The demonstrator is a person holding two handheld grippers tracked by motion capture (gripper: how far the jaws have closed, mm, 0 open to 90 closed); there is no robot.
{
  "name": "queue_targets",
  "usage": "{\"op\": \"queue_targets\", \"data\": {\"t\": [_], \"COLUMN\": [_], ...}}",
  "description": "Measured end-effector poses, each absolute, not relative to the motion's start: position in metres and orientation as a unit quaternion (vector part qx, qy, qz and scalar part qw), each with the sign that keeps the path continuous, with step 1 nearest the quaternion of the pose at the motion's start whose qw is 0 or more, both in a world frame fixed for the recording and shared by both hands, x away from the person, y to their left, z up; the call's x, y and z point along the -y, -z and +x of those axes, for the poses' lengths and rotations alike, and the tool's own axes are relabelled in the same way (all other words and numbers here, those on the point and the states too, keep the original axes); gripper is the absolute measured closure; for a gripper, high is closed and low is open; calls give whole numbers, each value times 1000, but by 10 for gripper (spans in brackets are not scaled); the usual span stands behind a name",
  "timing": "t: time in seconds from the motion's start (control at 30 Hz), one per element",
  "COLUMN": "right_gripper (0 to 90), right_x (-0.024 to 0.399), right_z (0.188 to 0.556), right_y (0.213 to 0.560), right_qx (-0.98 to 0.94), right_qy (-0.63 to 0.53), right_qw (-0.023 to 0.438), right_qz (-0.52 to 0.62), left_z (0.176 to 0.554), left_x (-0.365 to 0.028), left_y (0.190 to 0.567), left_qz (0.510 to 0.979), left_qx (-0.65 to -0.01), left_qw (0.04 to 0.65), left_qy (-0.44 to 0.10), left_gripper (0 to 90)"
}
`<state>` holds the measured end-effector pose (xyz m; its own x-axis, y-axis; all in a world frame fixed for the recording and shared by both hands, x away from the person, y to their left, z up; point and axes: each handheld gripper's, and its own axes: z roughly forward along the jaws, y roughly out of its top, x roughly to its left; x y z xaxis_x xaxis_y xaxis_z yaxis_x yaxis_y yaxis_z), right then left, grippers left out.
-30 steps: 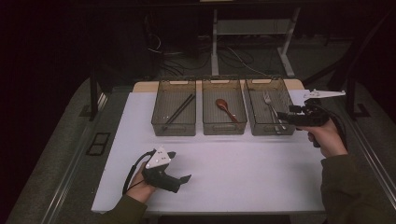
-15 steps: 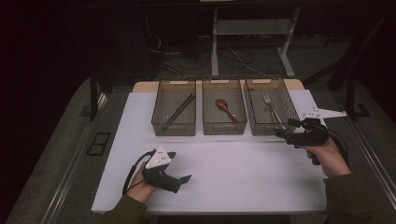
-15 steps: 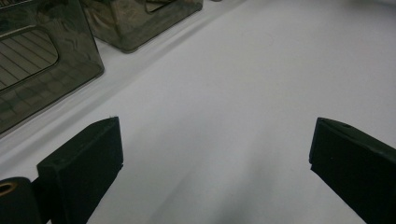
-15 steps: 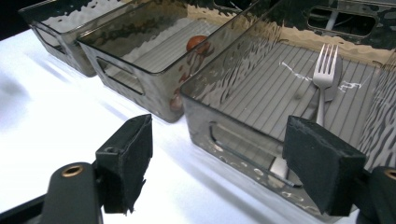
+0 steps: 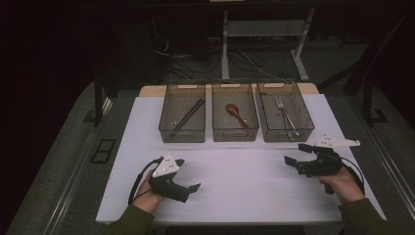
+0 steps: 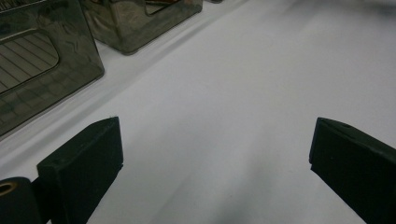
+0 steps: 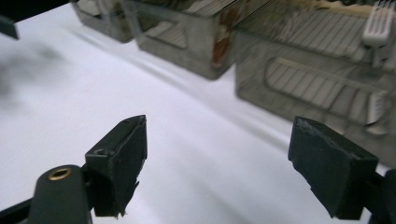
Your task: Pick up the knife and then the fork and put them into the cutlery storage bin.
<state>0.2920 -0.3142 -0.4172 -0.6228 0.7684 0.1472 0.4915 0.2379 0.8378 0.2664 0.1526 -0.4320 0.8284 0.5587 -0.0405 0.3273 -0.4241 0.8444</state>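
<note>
Three smoky clear bins stand in a row at the back of the white mat (image 5: 244,171). The left bin (image 5: 182,135) holds black chopsticks (image 5: 188,116), the middle bin (image 5: 235,135) a red-brown spoon (image 5: 235,111), and the right bin (image 5: 289,136) a silver fork (image 5: 284,110). My left gripper (image 5: 188,174) rests at the front left, open and empty, its jaws wide over bare mat (image 6: 215,154). My right gripper (image 5: 296,153) is low at the right, in front of the right bin. It is open, its jaws have just been opening, and nothing is between them (image 7: 217,158).
In the right gripper view, the fork (image 7: 378,23) shows through the wall of the nearest bin (image 7: 303,84). The left gripper view has two bins (image 6: 42,65) at its upper left. A dark floor with cables and desk legs lies beyond the table.
My right gripper has moved away from beside the right bin, down and toward the table's front. Its jaws stand a little wider. The left gripper has not moved.
</note>
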Motion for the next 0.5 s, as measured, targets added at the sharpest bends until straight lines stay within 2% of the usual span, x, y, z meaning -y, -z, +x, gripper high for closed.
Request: {"op": "queue_targets", "data": {"t": [0.5], "right_gripper": [173], "right_x": [296], "right_z": [261], "right_y": [437], "right_qx": [-790], "right_qy": [-460], "right_qw": [133], "right_qz": [382], "left_z": [266], "left_x": [-153], "left_y": [432], "left_qz": [837], "left_qx": [-261], "left_qw": [465], "left_qy": [-125], "left_gripper": [24]}}
